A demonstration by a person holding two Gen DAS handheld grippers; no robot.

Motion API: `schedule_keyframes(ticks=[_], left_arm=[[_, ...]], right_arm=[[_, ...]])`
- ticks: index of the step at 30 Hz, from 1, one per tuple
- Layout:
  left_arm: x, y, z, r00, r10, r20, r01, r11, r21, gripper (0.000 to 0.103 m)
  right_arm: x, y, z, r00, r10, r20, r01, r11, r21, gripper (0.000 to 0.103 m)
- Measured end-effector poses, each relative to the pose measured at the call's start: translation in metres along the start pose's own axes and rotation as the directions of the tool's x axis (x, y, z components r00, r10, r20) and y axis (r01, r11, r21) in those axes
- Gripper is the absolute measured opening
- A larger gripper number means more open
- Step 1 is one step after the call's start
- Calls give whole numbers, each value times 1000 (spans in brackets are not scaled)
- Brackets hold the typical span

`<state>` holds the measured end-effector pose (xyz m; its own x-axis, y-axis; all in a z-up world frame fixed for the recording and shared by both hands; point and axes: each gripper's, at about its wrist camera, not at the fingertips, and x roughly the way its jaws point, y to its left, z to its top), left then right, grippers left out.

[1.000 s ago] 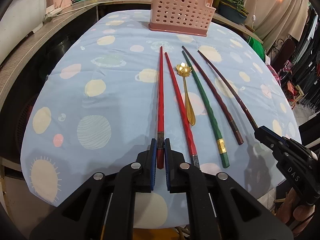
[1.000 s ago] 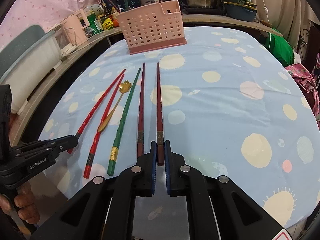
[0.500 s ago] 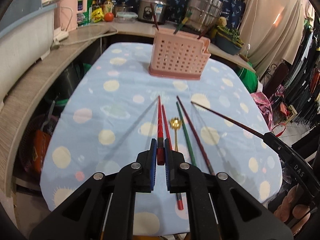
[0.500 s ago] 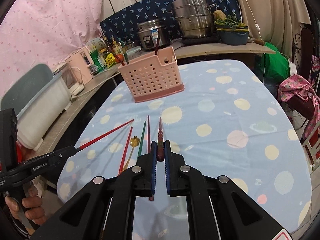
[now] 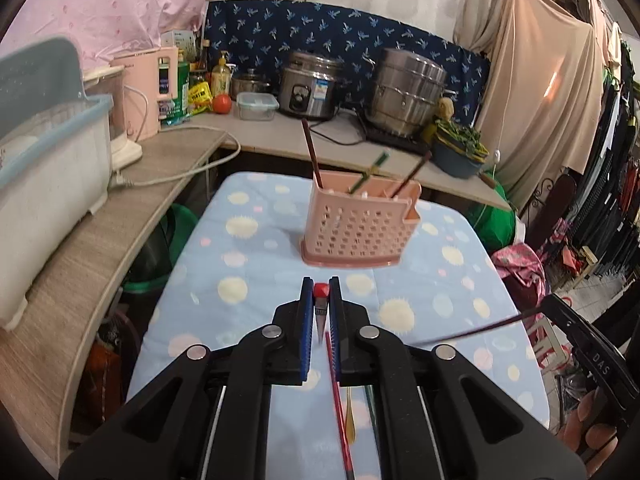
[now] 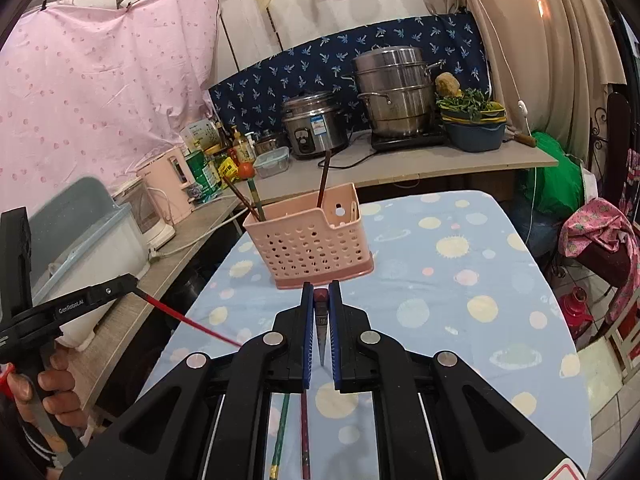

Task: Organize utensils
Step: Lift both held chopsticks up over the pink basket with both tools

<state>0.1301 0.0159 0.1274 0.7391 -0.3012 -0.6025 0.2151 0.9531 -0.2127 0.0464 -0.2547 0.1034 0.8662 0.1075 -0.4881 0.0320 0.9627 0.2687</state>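
Observation:
My left gripper (image 5: 321, 292) is shut on a red chopstick (image 5: 321, 290), held above the table with its tip hanging down; it also shows in the right wrist view (image 6: 188, 319). My right gripper (image 6: 321, 294) is shut on a dark red chopstick (image 6: 320, 295), seen in the left wrist view (image 5: 468, 334) as a thin dark rod. The pink perforated basket (image 5: 356, 224) stands ahead on the blue spotted tablecloth (image 5: 256, 256), with three chopsticks upright in it. A red chopstick (image 5: 340, 404), a gold spoon (image 5: 350, 416) and a green chopstick (image 6: 280, 428) lie on the cloth below.
A wooden counter (image 5: 120, 216) wraps the left and back with a pink kettle (image 5: 150, 92), rice cooker (image 5: 310, 86), steel steamer pot (image 5: 410, 92) and a white bin (image 5: 48, 168). Clothes hang at the right (image 5: 612, 200).
Both grippers have lifted their chopsticks off the table and risen, tilting so the chopsticks hang downward. The basket and back counter now fill the views.

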Motion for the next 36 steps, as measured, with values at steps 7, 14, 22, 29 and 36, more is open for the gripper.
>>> schedule_keyframes(ticks=[7, 14, 22, 29, 36], left_arm=[[1, -2, 46, 998, -6, 59, 6, 1000, -2, 7], [-13, -13, 103, 986, -34, 162, 35, 999, -7, 7], [-22, -37, 173, 942, 4, 335, -13, 1000, 25, 7], [6, -44, 206, 931, 29, 363, -45, 998, 37, 7], [47, -38, 210, 942, 35, 335, -51, 998, 40, 7]], right_arm=[[2, -3, 40, 998, 6, 59, -7, 1000, 12, 7], [4, 0, 89, 988, 23, 153, -27, 999, 24, 7], [22, 6, 156, 966, 23, 258, -34, 999, 38, 7], [51, 16, 197, 952, 47, 303, -68, 996, 59, 7], [100, 14, 198, 963, 49, 263, -71, 995, 72, 7]])
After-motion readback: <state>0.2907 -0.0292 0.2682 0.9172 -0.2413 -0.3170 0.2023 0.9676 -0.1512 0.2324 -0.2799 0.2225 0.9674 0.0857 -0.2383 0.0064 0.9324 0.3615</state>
